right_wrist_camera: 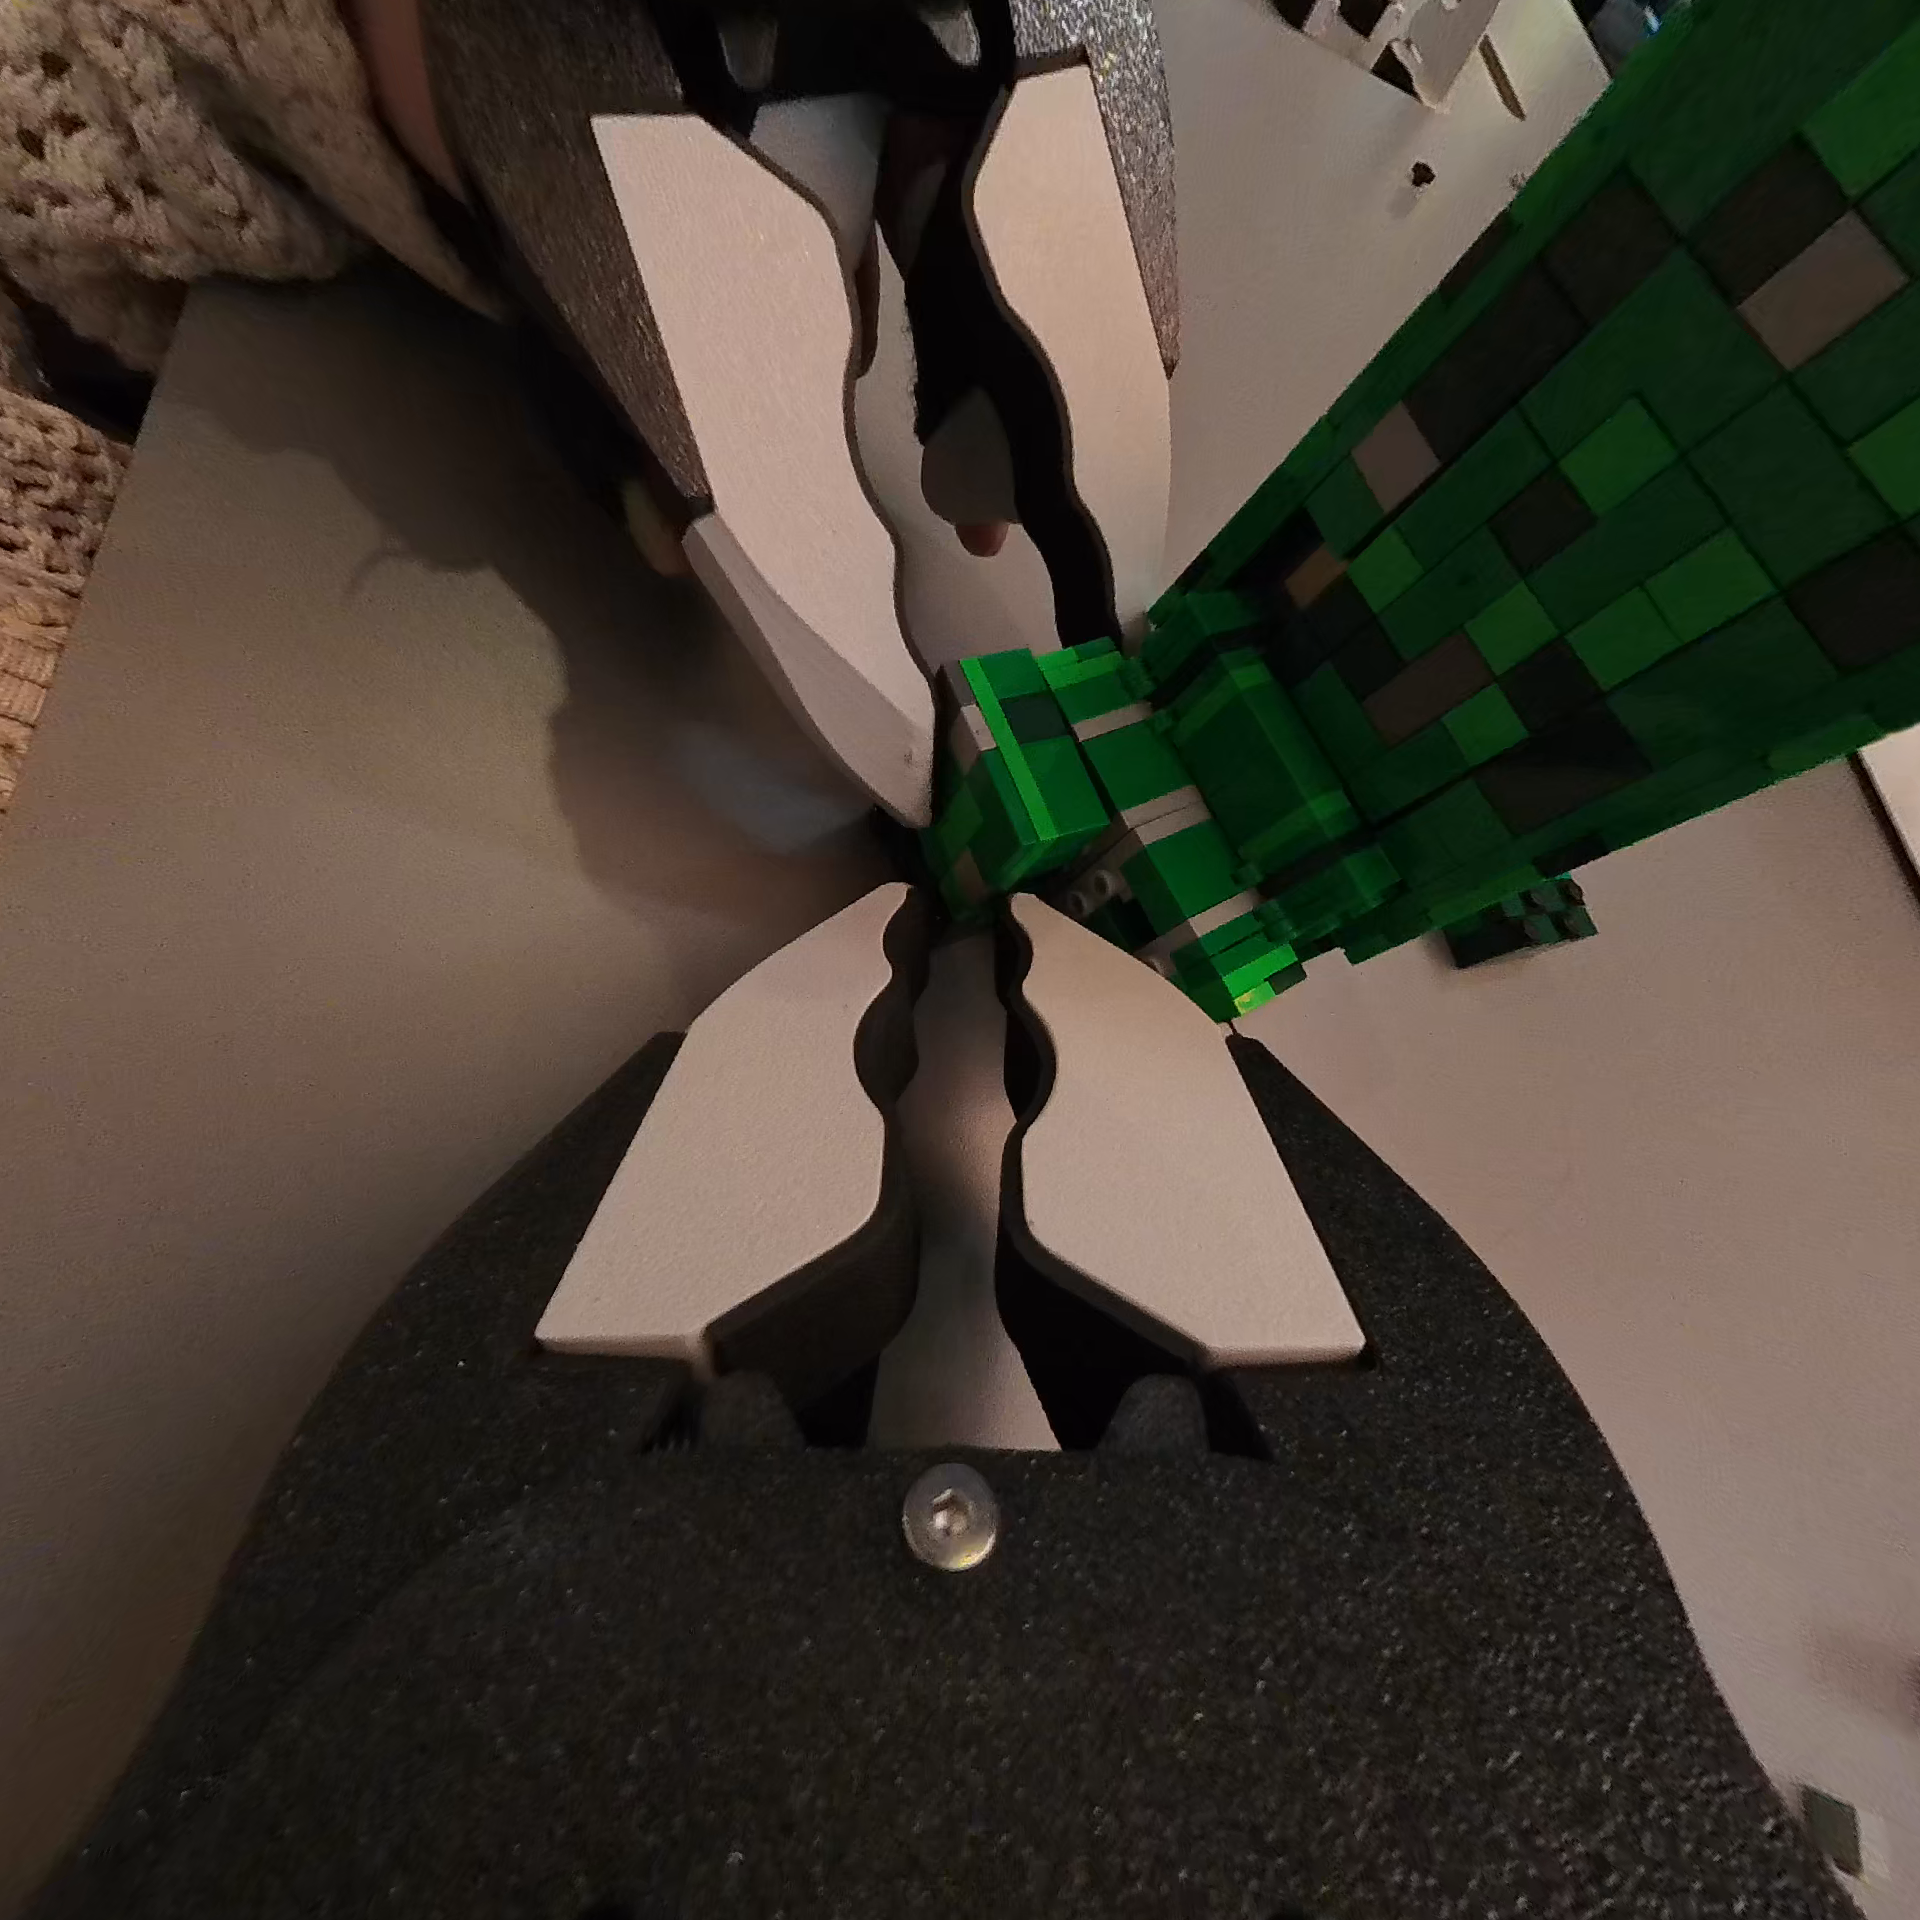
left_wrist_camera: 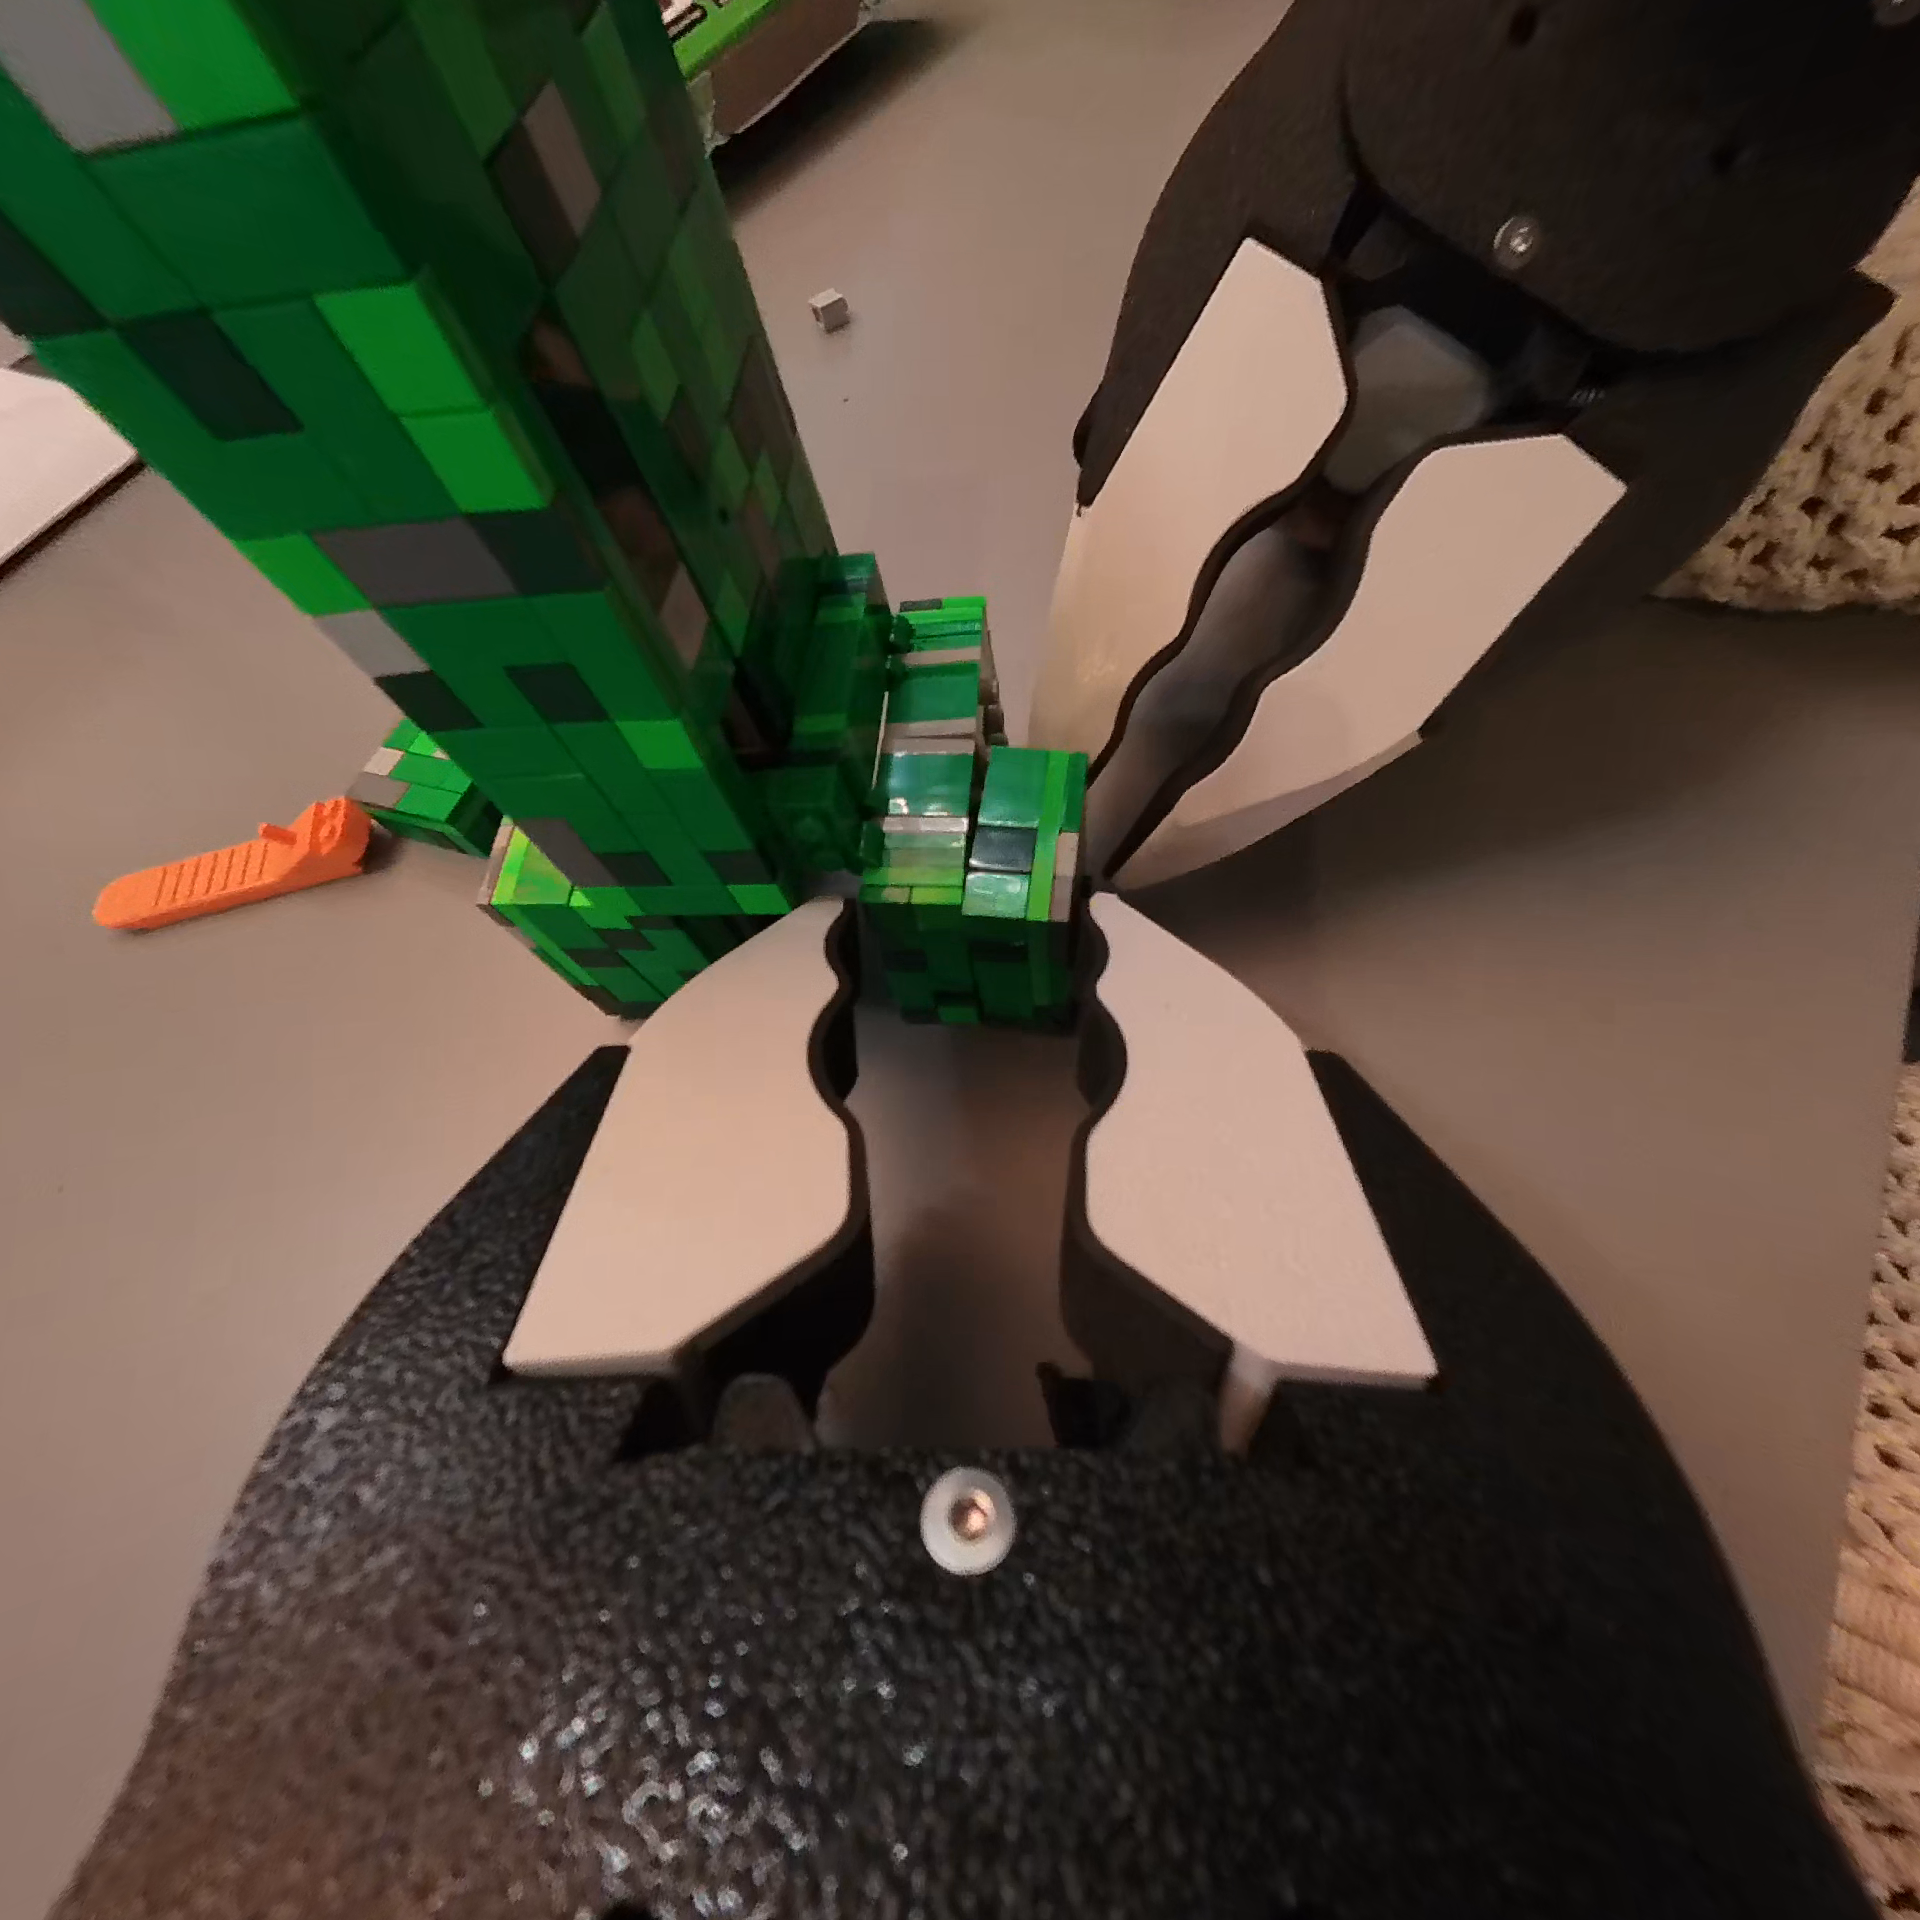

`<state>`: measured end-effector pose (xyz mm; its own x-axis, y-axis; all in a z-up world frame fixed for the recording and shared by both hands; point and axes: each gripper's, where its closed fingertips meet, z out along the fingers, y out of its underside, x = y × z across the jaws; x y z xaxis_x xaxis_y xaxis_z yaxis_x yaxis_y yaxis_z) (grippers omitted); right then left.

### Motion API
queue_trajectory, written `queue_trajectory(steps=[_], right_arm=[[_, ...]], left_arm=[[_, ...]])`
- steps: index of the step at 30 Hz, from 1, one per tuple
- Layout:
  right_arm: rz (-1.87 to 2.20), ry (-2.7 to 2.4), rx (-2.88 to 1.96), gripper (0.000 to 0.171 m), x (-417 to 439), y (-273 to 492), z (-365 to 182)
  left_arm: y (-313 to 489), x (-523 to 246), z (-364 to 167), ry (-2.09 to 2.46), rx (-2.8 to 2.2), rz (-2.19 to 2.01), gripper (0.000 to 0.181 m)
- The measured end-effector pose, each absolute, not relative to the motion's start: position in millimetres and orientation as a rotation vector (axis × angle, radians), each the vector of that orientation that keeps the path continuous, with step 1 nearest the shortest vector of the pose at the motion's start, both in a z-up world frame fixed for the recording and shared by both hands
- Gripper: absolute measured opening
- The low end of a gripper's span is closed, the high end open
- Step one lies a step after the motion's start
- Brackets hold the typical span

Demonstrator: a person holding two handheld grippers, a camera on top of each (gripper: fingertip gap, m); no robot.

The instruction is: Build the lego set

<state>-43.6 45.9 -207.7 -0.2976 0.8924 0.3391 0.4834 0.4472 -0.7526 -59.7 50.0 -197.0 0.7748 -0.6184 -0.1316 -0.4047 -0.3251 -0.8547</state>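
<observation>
A tall green pixel-patterned Lego figure [left_wrist_camera: 416, 416] stands on the grey table [left_wrist_camera: 260, 1143], and in the right wrist view [right_wrist_camera: 1558, 520] it leans across the upper right. A small green foot block [left_wrist_camera: 977, 904] sits at its base. My left gripper [left_wrist_camera: 966, 920] is shut on this block, one finger on each side. My right gripper [left_wrist_camera: 1103, 878] comes down from the upper right, and its tips pinch the block's right edge. In the right wrist view the right gripper [right_wrist_camera: 958, 902] holds the block's [right_wrist_camera: 1039, 790] lower corner, with a narrow gap between its fingers. The left gripper [right_wrist_camera: 1008, 707] reaches in from above.
An orange brick separator [left_wrist_camera: 234, 868] lies left of the figure. A small grey piece [left_wrist_camera: 829, 310] lies behind it, with a box [left_wrist_camera: 769, 62] at the far edge. White paper [left_wrist_camera: 52, 447] is at the left. A cream knitted cloth [left_wrist_camera: 1849, 468] lies along the right. Both grippers' tips are close together, under 4 cm apart. The orange brick separator [left_wrist_camera: 234, 868] sits 15 cm or so from the ends of my left fingers.
</observation>
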Motion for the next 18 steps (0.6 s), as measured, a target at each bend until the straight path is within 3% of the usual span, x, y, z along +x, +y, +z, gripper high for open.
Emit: queue_trajectory(steps=[10,14,18], right_arm=[[0.693,-1.879,-1.215,0.011,-28,64,-200],[0.846,-1.86,-1.305,0.011,-19,63,-199],[0.827,-1.893,-1.284,0.012,-23,56,-203]], left_arm=[[40,-64,-198,0.767,-1.965,-0.264,0.042],[27,-65,-194,0.786,-1.936,-0.312,0.023],[26,-60,-201,0.84,-1.965,-0.298,0.024]])
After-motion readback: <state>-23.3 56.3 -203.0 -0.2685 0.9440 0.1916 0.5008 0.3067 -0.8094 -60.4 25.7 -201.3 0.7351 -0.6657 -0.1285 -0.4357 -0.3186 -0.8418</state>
